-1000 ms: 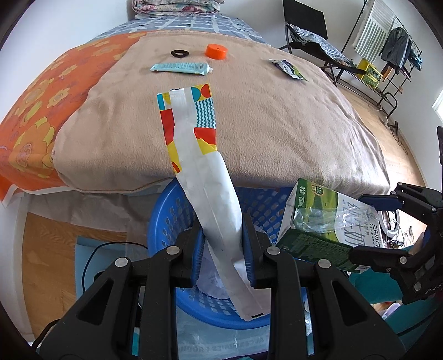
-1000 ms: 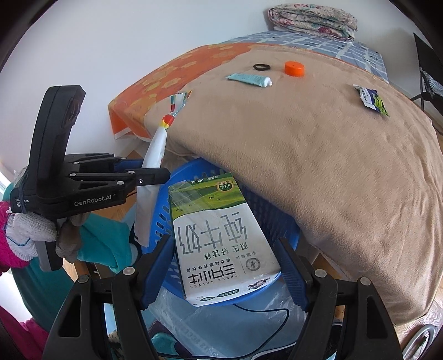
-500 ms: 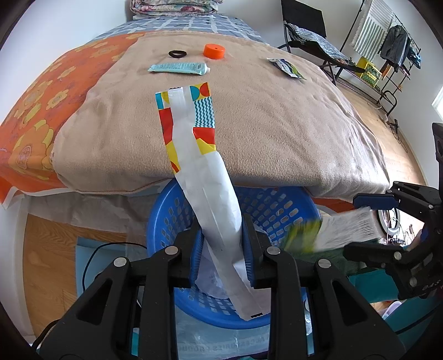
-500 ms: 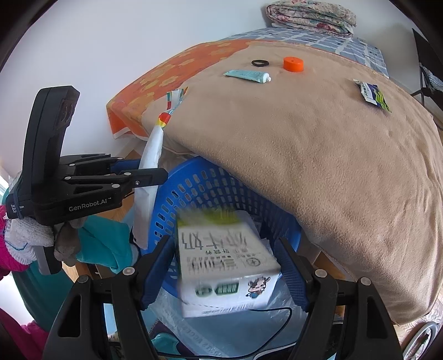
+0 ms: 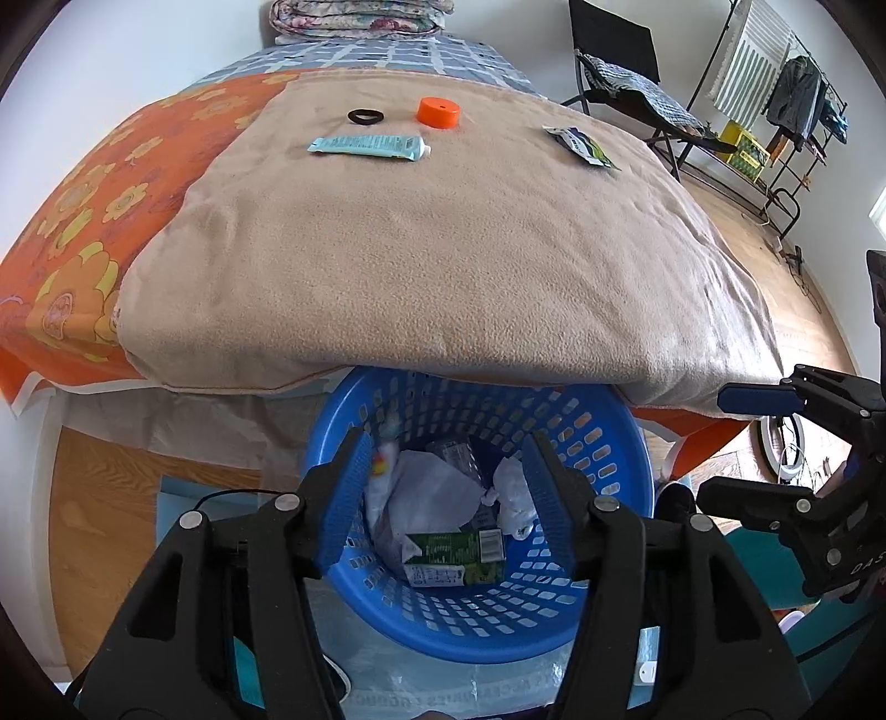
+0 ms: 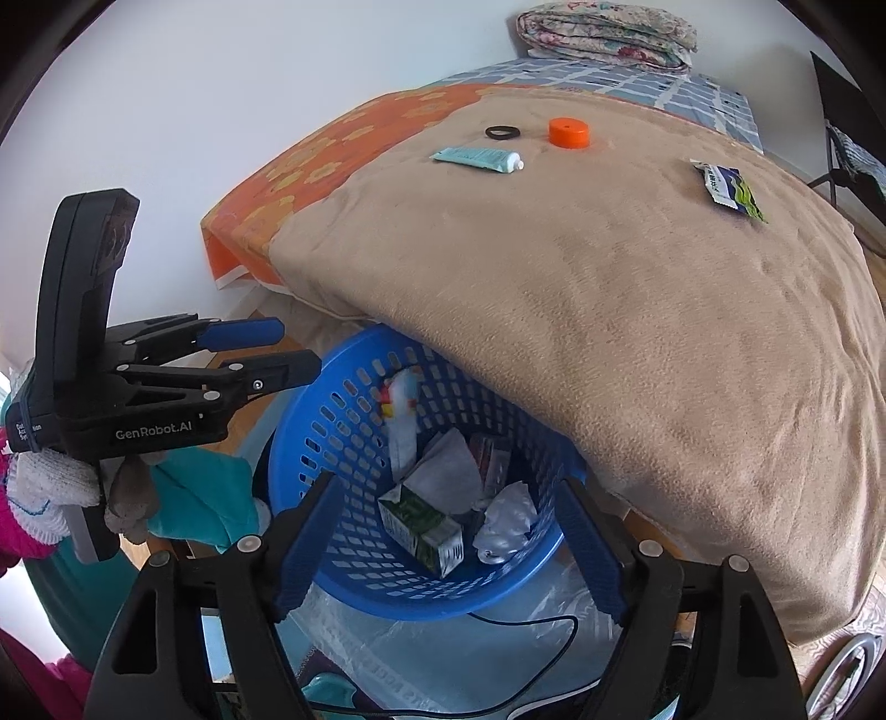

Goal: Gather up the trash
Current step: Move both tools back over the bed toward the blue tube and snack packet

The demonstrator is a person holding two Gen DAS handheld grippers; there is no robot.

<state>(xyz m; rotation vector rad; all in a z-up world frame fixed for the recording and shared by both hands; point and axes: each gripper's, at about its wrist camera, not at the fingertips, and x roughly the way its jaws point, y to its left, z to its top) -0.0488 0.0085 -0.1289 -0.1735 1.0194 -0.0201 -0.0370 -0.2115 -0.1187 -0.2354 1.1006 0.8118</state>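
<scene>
A blue basket [image 5: 603, 443] [image 6: 310, 443] stands on the floor at the bed's near edge. In it lie a green milk carton [image 5: 454, 559] [image 6: 423, 526], a colourful wrapper [image 6: 401, 404] and crumpled paper [image 5: 432, 487]. My left gripper [image 5: 446, 493] is open and empty above the basket; it also shows in the right wrist view [image 6: 266, 354]. My right gripper [image 6: 448, 531] is open and empty over the basket; it also shows in the left wrist view [image 5: 742, 443]. On the beige blanket [image 5: 443, 232] lie a teal tube [image 5: 368, 145] [image 6: 479, 159], an orange cap [image 5: 438, 112] [image 6: 568, 133], a black ring [image 5: 365, 116] [image 6: 502, 132] and a green packet [image 5: 581, 145] [image 6: 728, 188].
Folded quilts [image 5: 360, 16] lie at the bed's far end. A black chair [image 5: 626, 61] and a clothes rack [image 5: 775, 83] stand at the right. Clear plastic [image 6: 443, 659] and a black cable [image 6: 526, 620] lie on the floor below the basket.
Both grippers opened. The milk carton fell from my right gripper and the colourful wrapper from my left gripper, and both now lie in the basket.
</scene>
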